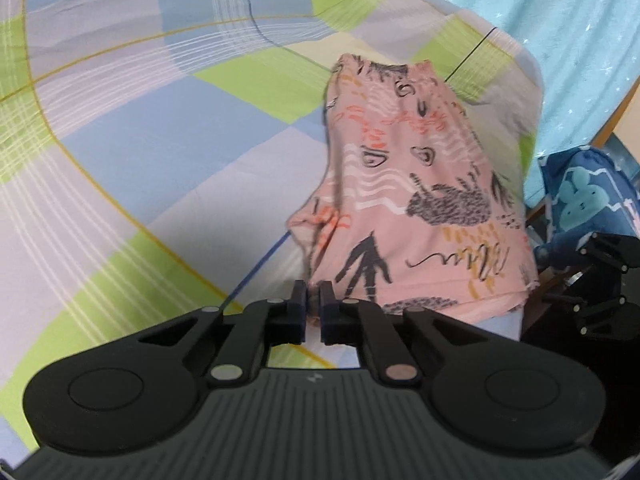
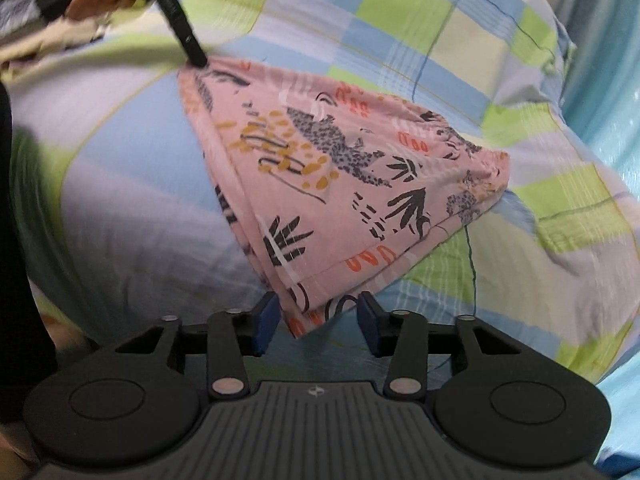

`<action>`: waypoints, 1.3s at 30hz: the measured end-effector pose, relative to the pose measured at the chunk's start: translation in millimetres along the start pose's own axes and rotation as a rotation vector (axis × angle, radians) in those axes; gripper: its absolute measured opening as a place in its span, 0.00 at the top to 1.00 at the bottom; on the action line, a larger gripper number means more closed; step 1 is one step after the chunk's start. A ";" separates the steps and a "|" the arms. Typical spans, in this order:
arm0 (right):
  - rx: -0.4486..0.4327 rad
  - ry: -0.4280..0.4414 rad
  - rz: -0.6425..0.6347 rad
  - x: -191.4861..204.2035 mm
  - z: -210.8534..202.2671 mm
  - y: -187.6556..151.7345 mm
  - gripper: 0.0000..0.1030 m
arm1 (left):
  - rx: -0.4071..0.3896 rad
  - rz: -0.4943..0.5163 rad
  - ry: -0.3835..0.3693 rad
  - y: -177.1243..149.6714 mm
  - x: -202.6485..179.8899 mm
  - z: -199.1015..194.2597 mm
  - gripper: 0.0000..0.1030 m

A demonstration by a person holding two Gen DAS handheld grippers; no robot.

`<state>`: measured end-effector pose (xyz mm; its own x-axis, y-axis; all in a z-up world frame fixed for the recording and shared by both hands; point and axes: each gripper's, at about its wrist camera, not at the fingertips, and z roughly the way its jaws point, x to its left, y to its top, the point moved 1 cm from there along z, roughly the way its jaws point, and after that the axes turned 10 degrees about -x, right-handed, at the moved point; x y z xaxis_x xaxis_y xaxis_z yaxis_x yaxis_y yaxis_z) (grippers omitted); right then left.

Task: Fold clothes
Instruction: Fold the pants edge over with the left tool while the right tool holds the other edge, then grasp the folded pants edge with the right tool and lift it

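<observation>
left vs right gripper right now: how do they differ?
Jaws: the left gripper is pinched shut on a corner of the pink printed garment; the right gripper is open, with a garment corner lying between its fingers, ungripped.
Position: they sit at different corners of the garment.
Shared: same black two-finger build, both over the checked bedsheet.

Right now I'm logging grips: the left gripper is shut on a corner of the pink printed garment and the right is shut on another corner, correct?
Not quite. The right gripper is open, its fingers either side of the pink printed garment, as the right wrist view shows. The left gripper is shut on a corner.
</observation>
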<state>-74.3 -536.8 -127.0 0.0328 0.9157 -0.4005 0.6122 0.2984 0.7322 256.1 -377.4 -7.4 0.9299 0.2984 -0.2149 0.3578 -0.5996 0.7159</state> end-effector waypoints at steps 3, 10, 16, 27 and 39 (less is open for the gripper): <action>-0.010 0.008 -0.099 8.2 3.4 0.7 0.61 | -0.008 -0.014 -0.016 0.5 -1.1 -3.2 0.96; 0.011 0.009 -0.368 30.6 19.1 -6.5 0.72 | -0.016 -0.006 -0.014 2.5 -2.9 -10.7 0.93; -0.020 0.005 -0.402 31.0 15.8 -5.8 1.00 | -0.028 0.115 0.040 0.0 -9.8 -21.5 0.92; 0.027 0.027 -0.265 19.6 4.4 -10.2 1.00 | 0.001 0.881 0.218 -42.0 -69.4 -23.9 0.74; 0.005 0.004 -0.283 22.9 3.0 -9.0 0.80 | 0.021 1.551 0.233 -91.0 -92.0 5.7 0.71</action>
<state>-76.7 -519.3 -144.4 -0.1431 0.7972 -0.5865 0.6003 0.5411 0.5889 138.5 -354.5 -56.5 0.3452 -0.4933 0.7985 -0.8955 -0.4277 0.1229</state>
